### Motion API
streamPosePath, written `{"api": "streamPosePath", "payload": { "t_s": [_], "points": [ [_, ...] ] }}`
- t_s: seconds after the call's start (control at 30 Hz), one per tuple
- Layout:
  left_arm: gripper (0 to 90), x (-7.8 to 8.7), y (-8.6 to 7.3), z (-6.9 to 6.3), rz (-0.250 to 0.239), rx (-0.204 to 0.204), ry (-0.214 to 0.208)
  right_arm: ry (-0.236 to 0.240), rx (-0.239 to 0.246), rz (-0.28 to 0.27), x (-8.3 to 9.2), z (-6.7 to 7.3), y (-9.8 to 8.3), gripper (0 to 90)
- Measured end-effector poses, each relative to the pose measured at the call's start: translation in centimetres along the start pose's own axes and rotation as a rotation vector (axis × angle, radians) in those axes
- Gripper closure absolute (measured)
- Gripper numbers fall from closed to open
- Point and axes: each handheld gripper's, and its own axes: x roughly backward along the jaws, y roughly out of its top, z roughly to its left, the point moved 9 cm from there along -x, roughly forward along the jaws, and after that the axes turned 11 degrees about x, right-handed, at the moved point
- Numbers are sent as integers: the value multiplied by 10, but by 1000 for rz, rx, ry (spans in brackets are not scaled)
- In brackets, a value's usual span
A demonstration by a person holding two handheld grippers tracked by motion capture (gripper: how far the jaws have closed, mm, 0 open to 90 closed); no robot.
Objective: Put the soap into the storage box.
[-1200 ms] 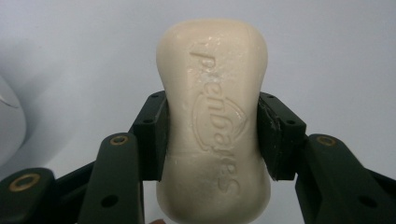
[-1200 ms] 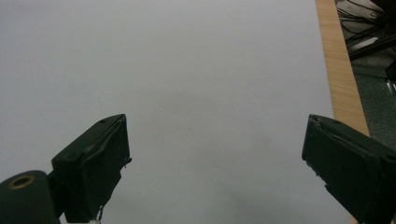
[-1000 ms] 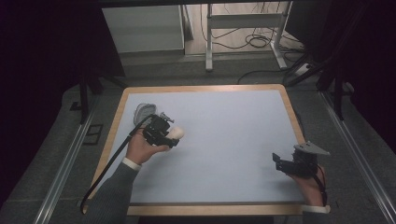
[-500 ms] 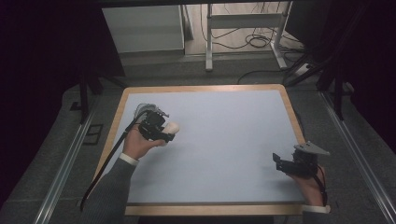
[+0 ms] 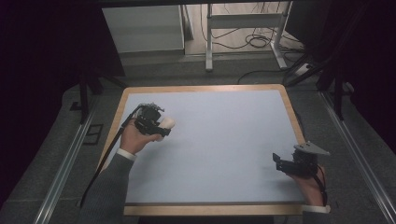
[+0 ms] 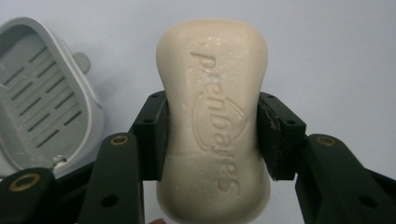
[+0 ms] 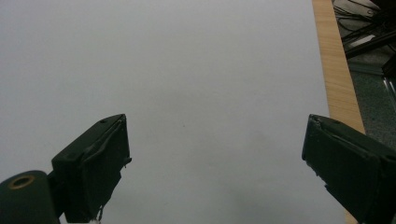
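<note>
- The left tool [image 6: 212,140] pinches a cream bar of soap [image 6: 215,116] across its narrow waist, one black jaw on each long side; the embossed face is turned up toward the camera.
- In the high view the soap [image 5: 167,123] is carried above the tabletop [image 5: 224,140] near its left edge, about halfway along it, sticking out of the left tool [image 5: 156,123] toward the middle.
- A grey slotted soap dish [image 6: 42,98] lies on the tabletop just beside the held bar and is apart from it; from the left gripper view, it looks like the likely place to set the bar.
- Handling, as a judgement: the bar is stiff and fairly light, but its surface looks smooth and faintly beaded, so it may be slippery. The waist is the best hold, since the wider ends stop it sliding out lengthwise. Hard squeezing could dent or mark it.
- A tilt of the tool could let the bar creep between the pads; keeping it level seems safer.
- The right tool [image 7: 215,168] is spread wide with nothing between its jaws, over bare surface near the right edge; in the high view the right tool [image 5: 285,164] sits by the near right corner.
</note>
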Motion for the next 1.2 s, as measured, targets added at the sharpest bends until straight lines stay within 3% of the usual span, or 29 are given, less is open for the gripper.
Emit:
{"api": "streamPosePath", "payload": {
  "t_s": [0.63,1.1,1.2],
  "points": [
    [497,3,18,17,-25,55,12,-4,2,3,0,0,0,75],
    [496,2,28,49,-25,131,63,-12,-1,4,0,-2,-1,75],
    [497,-1,29,52,-17,141,55,-18,1,2,0,-2,0,77]
  ]
}}
